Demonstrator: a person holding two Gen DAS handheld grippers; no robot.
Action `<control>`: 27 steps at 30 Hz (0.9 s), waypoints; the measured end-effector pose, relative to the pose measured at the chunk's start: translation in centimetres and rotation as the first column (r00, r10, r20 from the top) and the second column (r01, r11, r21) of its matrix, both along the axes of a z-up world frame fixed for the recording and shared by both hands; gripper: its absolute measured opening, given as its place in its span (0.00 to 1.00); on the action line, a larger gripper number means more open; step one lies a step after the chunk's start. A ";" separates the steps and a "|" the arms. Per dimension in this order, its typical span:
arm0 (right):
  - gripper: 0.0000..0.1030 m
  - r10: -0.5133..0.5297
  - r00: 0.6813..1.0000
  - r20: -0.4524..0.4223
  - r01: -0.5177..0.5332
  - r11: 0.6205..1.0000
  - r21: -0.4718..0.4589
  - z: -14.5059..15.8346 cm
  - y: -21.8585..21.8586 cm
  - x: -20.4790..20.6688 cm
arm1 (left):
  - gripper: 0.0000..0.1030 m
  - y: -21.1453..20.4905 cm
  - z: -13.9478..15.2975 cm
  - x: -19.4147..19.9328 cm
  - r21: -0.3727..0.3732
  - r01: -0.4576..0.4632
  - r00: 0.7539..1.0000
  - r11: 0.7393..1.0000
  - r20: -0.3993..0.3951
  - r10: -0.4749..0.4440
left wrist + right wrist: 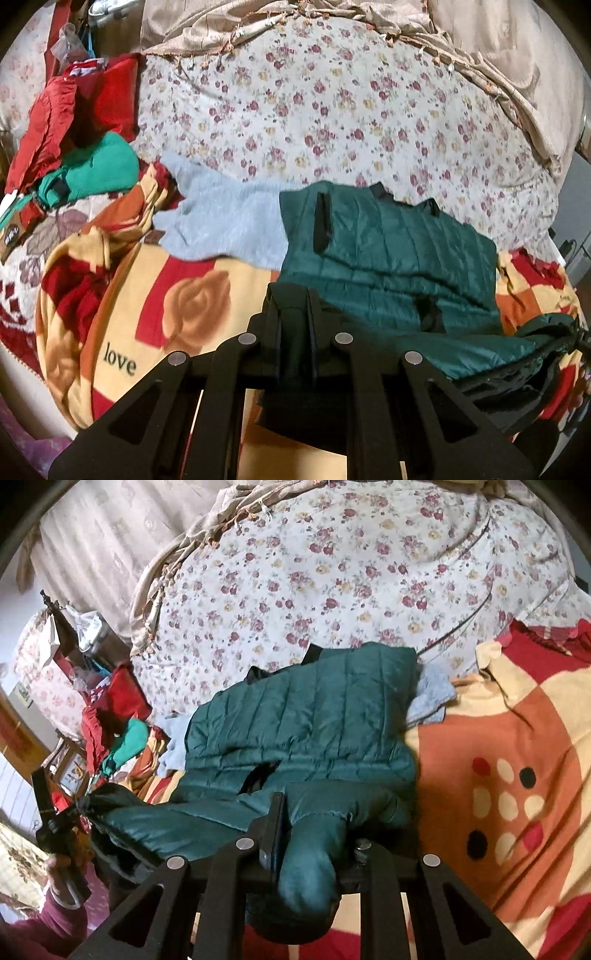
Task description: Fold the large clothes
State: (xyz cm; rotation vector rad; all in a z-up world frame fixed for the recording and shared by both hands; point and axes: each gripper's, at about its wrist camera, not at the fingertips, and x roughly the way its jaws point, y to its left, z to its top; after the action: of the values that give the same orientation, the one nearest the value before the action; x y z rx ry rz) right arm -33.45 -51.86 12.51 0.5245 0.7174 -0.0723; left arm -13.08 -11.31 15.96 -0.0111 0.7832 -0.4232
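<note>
Our left hand-held gripper (295, 295) pinches the green jacket's (391, 251) dark hem; our right hand-held gripper (314, 812) clamps a sleeve. Beyond the jacket, the floral bedsheet (332, 110) lies open.

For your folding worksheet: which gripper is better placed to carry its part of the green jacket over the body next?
Probably right: the right gripper pinches a sleeve directly before the green jacket; the left gripper grips the outer edge.

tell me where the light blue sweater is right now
The light blue sweater lies on the bed, left of centre in the left wrist view, partly under the dark green quilted jacket, between the floral sheet and rose-print blanket.
</note>
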 end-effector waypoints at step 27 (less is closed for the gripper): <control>0.17 -0.180 0.983 -0.038 0.180 0.984 0.007 -1.5 -11.3 18.8 | 0.10 -11.6 -2.9 18.5 0.118 -0.190 0.981 0.975 -0.007 0.192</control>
State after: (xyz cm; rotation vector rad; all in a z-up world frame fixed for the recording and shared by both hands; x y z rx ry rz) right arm -14.66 -63.12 11.04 0.5985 0.7060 -0.2479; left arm 5.46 -22.87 13.10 0.0183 0.8159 -0.1943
